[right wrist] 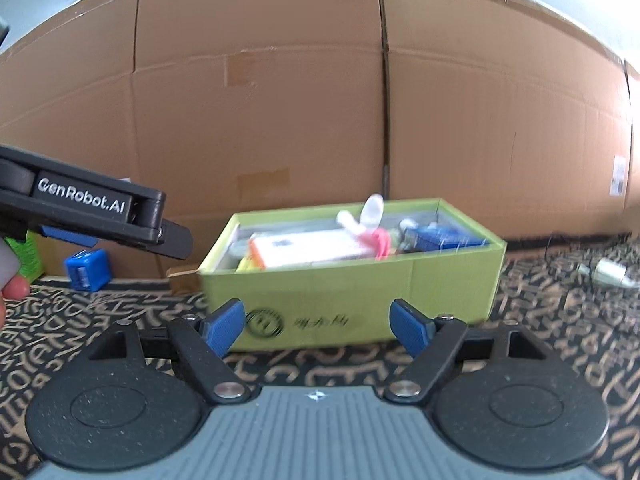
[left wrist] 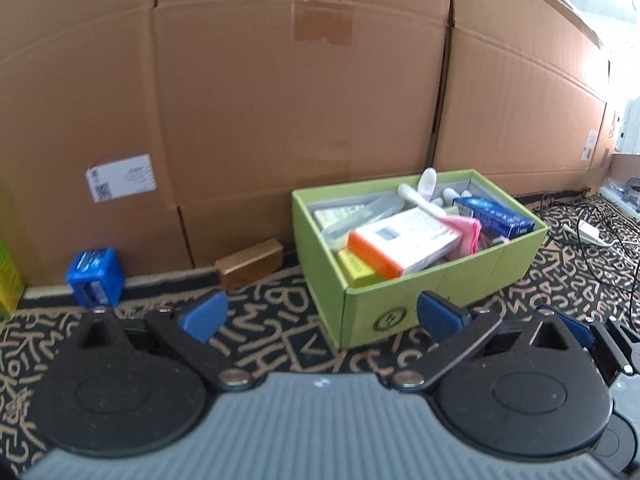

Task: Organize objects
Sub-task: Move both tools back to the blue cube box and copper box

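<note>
A green open box (left wrist: 432,292) stands on the patterned carpet, filled with several items: an orange-and-white carton (left wrist: 400,246), a blue carton (left wrist: 494,211), a pink cloth and white plastic pieces. It also shows in the right wrist view (right wrist: 352,296). My left gripper (left wrist: 320,314) is open and empty, just in front of the box's near left corner. My right gripper (right wrist: 318,326) is open and empty, in front of the box's near wall. A small blue box (left wrist: 96,278) and a gold box (left wrist: 250,264) lie at the cardboard wall, left of the green box.
Large cardboard boxes (left wrist: 280,100) form a wall behind everything. A green-yellow package (left wrist: 8,280) stands at the far left. Cables and a white adapter (left wrist: 588,232) lie on the carpet at the right. The left gripper's body (right wrist: 92,212) shows in the right wrist view.
</note>
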The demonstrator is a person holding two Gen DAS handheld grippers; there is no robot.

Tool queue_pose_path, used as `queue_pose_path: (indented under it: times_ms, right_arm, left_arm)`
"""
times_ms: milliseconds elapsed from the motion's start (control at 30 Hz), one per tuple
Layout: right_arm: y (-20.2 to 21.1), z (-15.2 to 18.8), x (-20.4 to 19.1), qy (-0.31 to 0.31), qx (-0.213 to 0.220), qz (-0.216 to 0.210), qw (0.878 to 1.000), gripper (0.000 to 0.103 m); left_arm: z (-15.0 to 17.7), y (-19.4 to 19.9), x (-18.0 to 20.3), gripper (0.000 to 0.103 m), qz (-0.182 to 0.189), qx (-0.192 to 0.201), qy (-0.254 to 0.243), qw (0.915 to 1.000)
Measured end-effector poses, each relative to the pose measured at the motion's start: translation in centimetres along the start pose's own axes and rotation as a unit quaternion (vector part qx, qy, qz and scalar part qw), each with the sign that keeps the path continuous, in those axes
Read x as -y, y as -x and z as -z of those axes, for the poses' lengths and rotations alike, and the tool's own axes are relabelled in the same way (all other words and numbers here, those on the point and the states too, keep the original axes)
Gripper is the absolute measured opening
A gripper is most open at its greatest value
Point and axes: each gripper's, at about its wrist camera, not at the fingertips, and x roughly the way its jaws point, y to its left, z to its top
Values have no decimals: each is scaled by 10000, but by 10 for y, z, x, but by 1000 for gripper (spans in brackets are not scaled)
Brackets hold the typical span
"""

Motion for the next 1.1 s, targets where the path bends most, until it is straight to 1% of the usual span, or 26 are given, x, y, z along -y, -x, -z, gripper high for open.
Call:
queue_pose_path:
  times_ms: [167,300,433,567,667,800,933,1000,1100]
  right_arm:
    - [5,14,-15,-57,-211,-140,9997,83]
    - [2,23,-30,-68,-378,-375,9986,83]
    - [-5,27,-53,107,-523,-633,9966,83]
    - [-13,28,-76,266,-623,-927,9934,83]
    - [-20,26,-94,408,-699,-1044,9912,83]
    - [-29,21,-116,552,-733,-1149,9891,81]
    - [-39,19,-136,685,-778,-1176,9876,80]
    - [-43,19,-144,721,-825,-1204,9867,80]
    - [-49,19,-154,819,-847,-1188,9859,80]
  left_arm:
    - [24,10,-23,103,-122,-199,296,9993]
    - [51,16,-55,103,-258,-320,684,9968]
    - [69,16,-91,103,-562,-470,1003,9923]
    - [81,19,-127,103,-884,-461,1376,9855]
    - [82,18,-151,103,-997,-495,1626,9804]
    - [77,12,-178,103,-1193,-355,1844,9749]
    - [64,-15,-204,103,-1321,-373,2007,9700]
    - [55,-32,-215,103,-1493,-447,2091,9654]
    - [42,-56,-226,103,-1542,-455,2081,9648]
